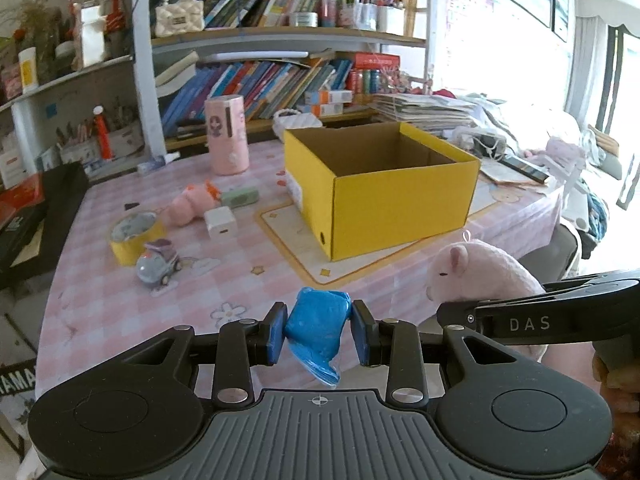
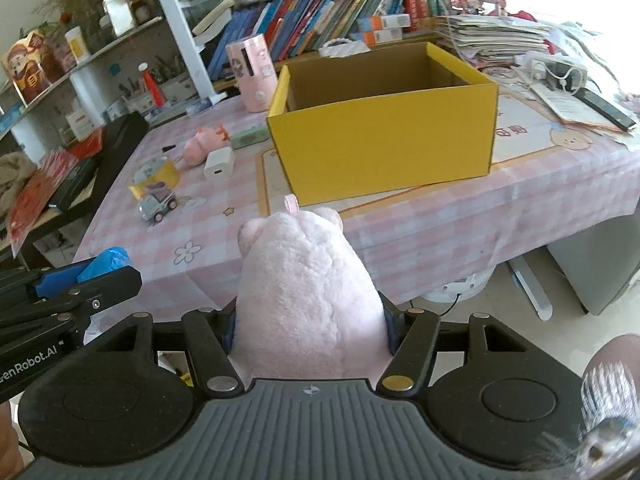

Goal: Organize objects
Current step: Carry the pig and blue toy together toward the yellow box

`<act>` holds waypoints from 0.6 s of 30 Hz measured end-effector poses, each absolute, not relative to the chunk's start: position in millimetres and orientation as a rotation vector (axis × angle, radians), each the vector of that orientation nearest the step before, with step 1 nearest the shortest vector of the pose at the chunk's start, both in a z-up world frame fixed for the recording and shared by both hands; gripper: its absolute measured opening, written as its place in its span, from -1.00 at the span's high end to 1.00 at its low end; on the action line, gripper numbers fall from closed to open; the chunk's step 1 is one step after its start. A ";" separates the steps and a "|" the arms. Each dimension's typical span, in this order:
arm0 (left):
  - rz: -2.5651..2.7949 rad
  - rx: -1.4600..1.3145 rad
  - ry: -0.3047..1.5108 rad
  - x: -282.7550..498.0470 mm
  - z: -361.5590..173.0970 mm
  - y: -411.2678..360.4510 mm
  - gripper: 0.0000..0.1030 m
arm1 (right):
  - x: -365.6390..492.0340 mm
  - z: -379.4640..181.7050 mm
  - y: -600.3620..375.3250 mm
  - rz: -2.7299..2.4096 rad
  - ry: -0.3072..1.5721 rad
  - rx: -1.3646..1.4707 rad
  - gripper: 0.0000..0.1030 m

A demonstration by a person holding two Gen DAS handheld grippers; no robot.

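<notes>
Blue bag roll (image 1: 316, 326) clamped in left gripper (image 1: 319, 332), pink plush (image 2: 308, 300) squeezed in right gripper (image 2: 310, 330)

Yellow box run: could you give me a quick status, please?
Left gripper shut on blue bag. Right gripper shut on pink plush. Yellow box open, path clear.

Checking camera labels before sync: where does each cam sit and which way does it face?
Left wrist: on the left gripper, facing forward and down over the table to the yellow box; own pads clamp a blue bag, right gripper's side at right.
Right wrist: on the right gripper, facing the same box from further right; own fingers squeeze a pink plush, left gripper at left.
Shared: box, bag, plush, toy car, bookshelf.
</notes>
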State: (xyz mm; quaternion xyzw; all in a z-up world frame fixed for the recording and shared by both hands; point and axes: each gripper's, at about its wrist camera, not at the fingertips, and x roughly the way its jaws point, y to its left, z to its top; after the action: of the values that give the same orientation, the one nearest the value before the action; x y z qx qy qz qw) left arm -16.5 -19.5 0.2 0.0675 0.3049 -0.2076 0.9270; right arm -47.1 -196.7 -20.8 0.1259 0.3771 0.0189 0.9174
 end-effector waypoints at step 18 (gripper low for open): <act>-0.534 0.168 0.622 0.0 -1.8 -59.4 0.37 | -46.9 -19.8 -234.0 -0.057 0.776 0.280 -0.16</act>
State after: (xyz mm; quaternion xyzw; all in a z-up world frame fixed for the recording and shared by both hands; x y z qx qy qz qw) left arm 0.0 -59.4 -1.8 0.0814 0.3020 -0.2592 0.9138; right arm -46.9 -234.0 -19.8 0.1359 0.3770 -0.0279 0.9158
